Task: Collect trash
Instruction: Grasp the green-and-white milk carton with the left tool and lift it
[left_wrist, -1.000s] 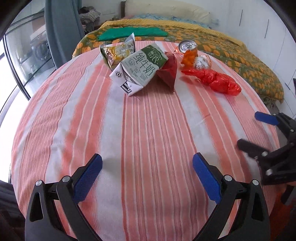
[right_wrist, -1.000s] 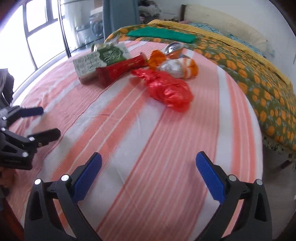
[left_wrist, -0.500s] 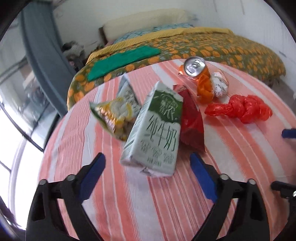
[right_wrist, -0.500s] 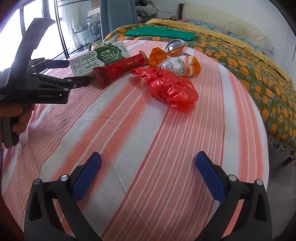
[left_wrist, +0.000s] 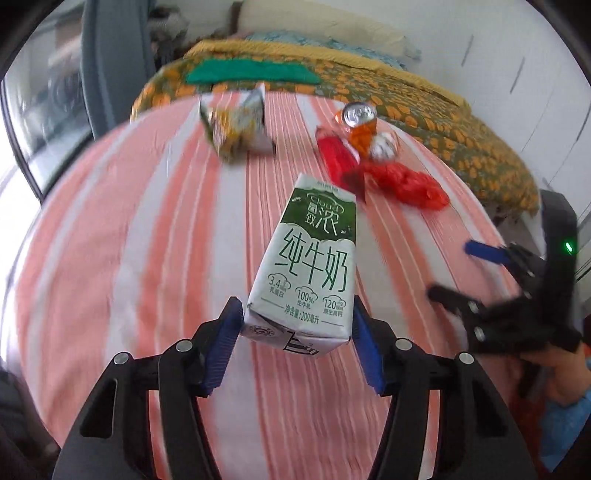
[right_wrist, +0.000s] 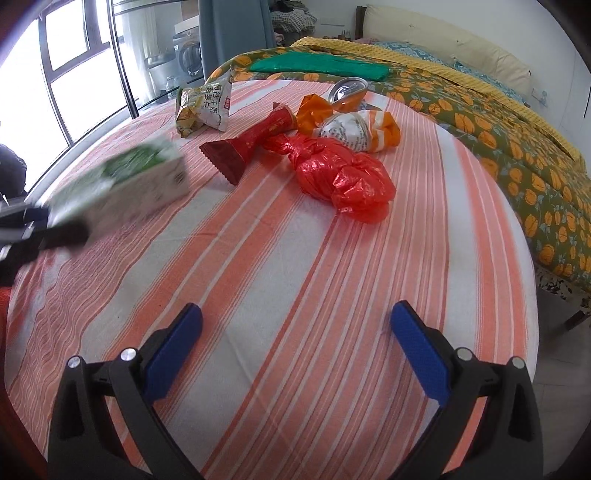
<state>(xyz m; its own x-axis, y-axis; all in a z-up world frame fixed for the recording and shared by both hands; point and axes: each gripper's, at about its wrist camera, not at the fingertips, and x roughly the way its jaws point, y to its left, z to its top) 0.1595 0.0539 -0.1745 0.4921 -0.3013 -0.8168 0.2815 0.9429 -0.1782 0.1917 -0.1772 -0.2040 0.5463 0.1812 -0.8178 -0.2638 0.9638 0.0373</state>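
L wrist: left gripper (left_wrist: 297, 334) clamps milk carton (left_wrist: 308, 266) | R wrist: chip bag (right_wrist: 203, 107) print legible

Milk carton (left_wrist: 308, 266) up off the table (right_wrist: 295, 266), snack bag (right_wrist: 203, 107) behind it, knotted bag (right_wrist: 340, 177) to its right

A round table (right_wrist: 332, 280) wears an orange-and-white striped cloth. Behind it stands a bed (right_wrist: 491, 122) with a green, orange-patterned cover, a yellow blanket (right_wrist: 424, 61), a folded green cloth (right_wrist: 321, 66) and a cream headboard (right_wrist: 443, 37) against white walls. Daylight comes through dark-framed windows (right_wrist: 62, 70) on the left, beside a grey curtain (right_wrist: 229, 33).
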